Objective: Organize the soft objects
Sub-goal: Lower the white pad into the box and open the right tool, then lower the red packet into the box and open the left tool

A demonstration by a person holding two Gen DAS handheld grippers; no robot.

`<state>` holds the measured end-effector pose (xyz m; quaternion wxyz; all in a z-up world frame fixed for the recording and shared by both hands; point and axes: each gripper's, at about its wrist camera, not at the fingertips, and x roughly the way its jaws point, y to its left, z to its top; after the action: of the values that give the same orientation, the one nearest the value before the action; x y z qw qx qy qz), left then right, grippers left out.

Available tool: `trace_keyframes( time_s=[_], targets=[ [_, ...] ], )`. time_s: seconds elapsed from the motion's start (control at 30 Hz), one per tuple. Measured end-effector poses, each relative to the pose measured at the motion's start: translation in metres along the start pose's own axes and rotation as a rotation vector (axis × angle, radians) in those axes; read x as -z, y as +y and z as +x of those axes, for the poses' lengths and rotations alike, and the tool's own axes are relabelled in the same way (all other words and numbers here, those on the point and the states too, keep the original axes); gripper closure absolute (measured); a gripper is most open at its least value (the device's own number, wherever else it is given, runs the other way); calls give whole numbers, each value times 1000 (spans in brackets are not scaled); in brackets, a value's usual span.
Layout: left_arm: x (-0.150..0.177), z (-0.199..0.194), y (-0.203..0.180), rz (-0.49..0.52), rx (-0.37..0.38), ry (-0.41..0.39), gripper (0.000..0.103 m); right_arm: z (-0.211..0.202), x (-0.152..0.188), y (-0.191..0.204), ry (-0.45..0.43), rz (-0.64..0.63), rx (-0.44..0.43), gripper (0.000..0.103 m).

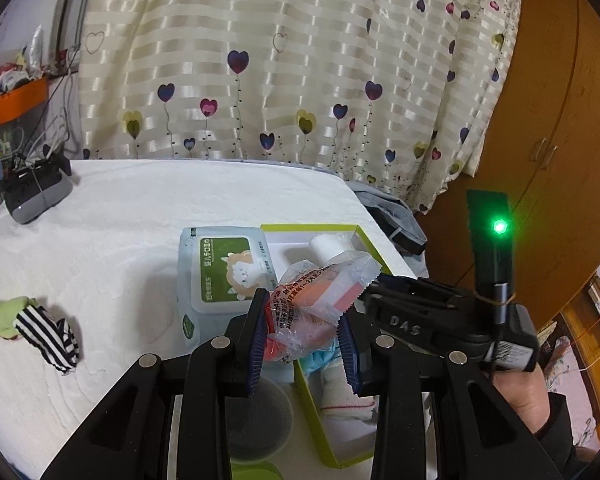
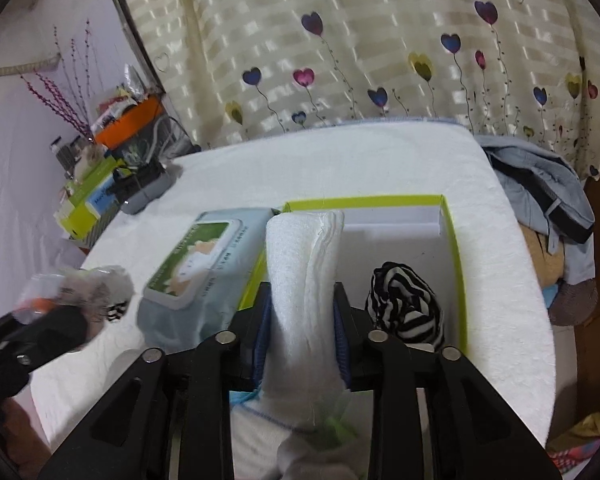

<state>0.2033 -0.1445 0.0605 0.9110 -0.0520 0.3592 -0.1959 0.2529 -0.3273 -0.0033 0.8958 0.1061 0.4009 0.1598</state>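
Note:
My left gripper (image 1: 302,320) is shut on a clear crinkly packet (image 1: 320,292) with red print and orange contents, held above the near end of a green-rimmed box (image 1: 370,240). My right gripper (image 2: 302,320) is shut on a white rolled towel (image 2: 300,272) that stands upright over the box's left wall (image 2: 256,272). A black-and-white striped sock (image 2: 404,304) lies inside the box. A second striped sock (image 1: 48,336) lies on the white bed cover, to the left. A pack of wet wipes (image 1: 224,268) sits against the box's left side.
White and blue cloths (image 1: 348,400) lie in the box's near end. A clear cup (image 1: 256,420) stands under my left gripper. A grey device with cables (image 1: 36,196) sits at the far left corner. Grey-blue clothes (image 2: 540,184) hang off the bed's right edge before the curtain.

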Motion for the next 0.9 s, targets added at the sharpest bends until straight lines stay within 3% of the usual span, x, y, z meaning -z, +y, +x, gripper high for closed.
trace_keyframes(
  time_s=[0.2, 0.5, 0.9],
  targets=[
    [-3, 8, -7, 11, 2, 13, 72, -2, 1, -4, -8, -7, 0, 52],
    [-9, 24, -26, 45, 23, 26, 72, -53, 2, -18, -135, 61, 2, 52],
    [-21, 89, -45, 100, -12, 119, 72, -80, 20, -57, -186, 159, 22, 52]
  ],
)
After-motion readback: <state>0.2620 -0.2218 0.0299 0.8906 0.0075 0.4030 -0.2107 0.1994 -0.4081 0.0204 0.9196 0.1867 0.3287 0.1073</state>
